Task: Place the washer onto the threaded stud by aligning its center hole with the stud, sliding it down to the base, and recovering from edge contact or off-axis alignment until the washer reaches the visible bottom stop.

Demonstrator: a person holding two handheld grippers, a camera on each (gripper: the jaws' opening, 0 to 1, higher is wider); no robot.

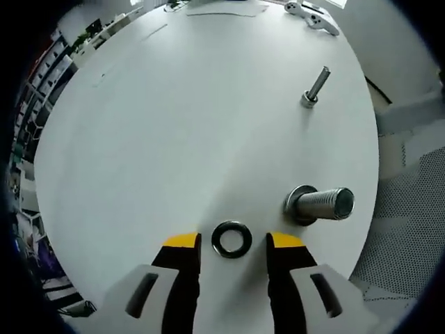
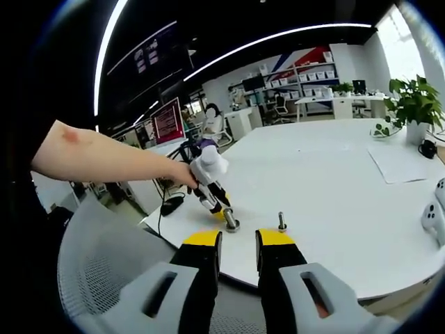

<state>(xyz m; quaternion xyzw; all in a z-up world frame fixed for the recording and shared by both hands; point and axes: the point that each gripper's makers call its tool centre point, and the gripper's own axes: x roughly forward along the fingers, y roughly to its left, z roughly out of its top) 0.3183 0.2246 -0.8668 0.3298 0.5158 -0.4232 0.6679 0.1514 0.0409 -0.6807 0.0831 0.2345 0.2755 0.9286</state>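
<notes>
The white round table (image 1: 174,118) spreads across the left gripper view from 6 to 12 o'clock, and in the right gripper view the same table (image 2: 327,181) runs from centre out to 3 o'clock. A grey mesh chair (image 2: 104,271) sits at 8 o'clock in the right gripper view, off the table edge. A person's arm (image 2: 104,158) reaches in from 9 o'clock there, holding the left gripper (image 2: 224,217) tilted down toward the table near the large stud (image 2: 231,225). A potted plant (image 2: 415,104) stands at 2 o'clock on the table, with a sheet of paper (image 2: 400,163) near it. A white controller (image 1: 311,15) lies at 1 o'clock in the left gripper view. The right gripper (image 2: 238,243) rises from 6 o'clock with jaws slightly parted and nothing between them, off the table edge. The left gripper (image 1: 233,240) has its jaws spread wide, one on each side of the washer. The large threaded stud (image 1: 321,204) stands at 4 o'clock just beside the right-hand jaw. A thinner stud (image 1: 314,87) stands at 2 o'clock, well apart; it appears too in the other view (image 2: 281,222). The washer (image 1: 231,239) lies flat on the table at 6 o'clock, between the jaws, touching neither.
</notes>
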